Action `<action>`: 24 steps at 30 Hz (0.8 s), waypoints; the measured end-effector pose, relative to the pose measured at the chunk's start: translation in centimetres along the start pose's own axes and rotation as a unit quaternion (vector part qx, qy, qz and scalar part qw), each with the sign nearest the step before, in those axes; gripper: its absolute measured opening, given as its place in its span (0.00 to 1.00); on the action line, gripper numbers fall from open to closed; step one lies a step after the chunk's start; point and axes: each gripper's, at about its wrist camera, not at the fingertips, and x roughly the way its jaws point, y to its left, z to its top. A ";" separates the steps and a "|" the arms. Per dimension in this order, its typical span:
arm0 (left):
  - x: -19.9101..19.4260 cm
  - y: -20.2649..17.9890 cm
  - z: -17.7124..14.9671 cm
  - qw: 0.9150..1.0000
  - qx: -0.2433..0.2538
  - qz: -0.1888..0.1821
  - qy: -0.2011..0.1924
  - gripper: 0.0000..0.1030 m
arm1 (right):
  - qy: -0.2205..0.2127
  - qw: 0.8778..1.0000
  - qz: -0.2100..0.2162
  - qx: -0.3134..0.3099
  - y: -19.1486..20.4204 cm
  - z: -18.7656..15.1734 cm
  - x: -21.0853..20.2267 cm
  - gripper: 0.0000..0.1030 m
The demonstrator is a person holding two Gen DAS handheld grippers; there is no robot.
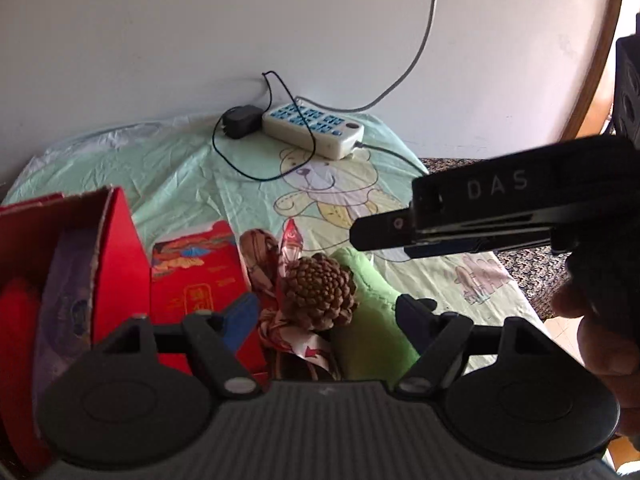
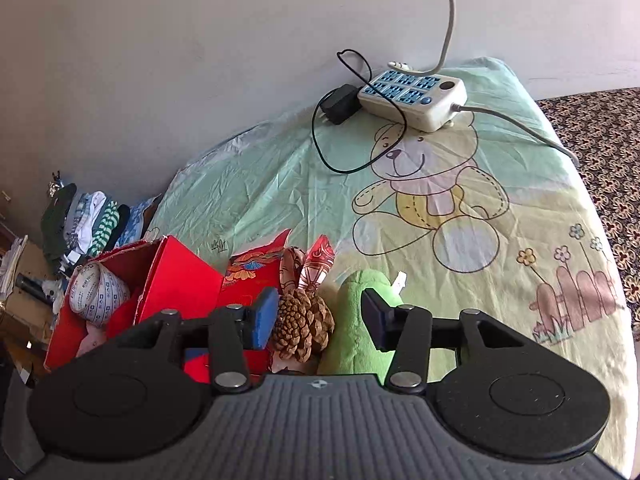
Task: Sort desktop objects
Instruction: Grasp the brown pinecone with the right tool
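Note:
A brown pine cone (image 1: 318,290) lies on the green bear-print cloth (image 1: 192,176), between a red printed packet (image 1: 200,280) and a green plush toy (image 1: 368,320). My left gripper (image 1: 328,316) is open, its fingers either side of the cone and just above it. In the right wrist view my right gripper (image 2: 318,318) is open too, with the pine cone (image 2: 302,330) between its fingers and the green plush (image 2: 356,320) by the right finger. A red open box (image 2: 120,292) at the left holds a roll of printed tape (image 2: 96,294).
A white power strip (image 1: 314,130) with a black adapter (image 1: 240,120) and cables sits at the back by the wall. The right gripper's black body (image 1: 500,208) shows at the right of the left wrist view. Folded clothes (image 2: 88,220) lie off the table's left. A patterned folded scarf (image 1: 276,264) lies behind the cone.

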 end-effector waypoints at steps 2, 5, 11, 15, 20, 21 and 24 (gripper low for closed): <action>1.3 0.4 0.0 1.000 -0.018 0.011 0.011 0.74 | 0.013 1.000 0.015 -0.003 -0.3 0.5 1.1 0.50; 2.4 1.1 0.2 0.999 -0.048 0.007 0.022 0.70 | 0.033 0.999 0.030 -0.001 -0.7 0.9 2.6 0.50; 3.2 0.8 0.4 0.998 -0.049 0.014 0.028 0.55 | 0.075 0.995 0.059 0.001 -1.0 0.9 5.0 0.46; 3.4 -0.2 0.5 0.999 -0.034 0.018 0.032 0.52 | 0.076 0.995 0.061 0.010 -1.5 0.9 5.1 0.43; 3.2 -0.8 0.7 0.999 -0.027 0.023 0.031 0.48 | 0.075 0.994 0.068 0.030 -2.1 0.7 4.6 0.41; 3.0 -0.9 0.8 0.999 -0.027 0.022 0.029 0.48 | 0.073 0.994 0.068 0.032 -2.1 0.7 4.3 0.38; 2.1 -1.2 1.0 0.999 -0.026 0.013 0.022 0.48 | 0.060 0.996 0.067 0.026 -1.8 0.6 3.2 0.38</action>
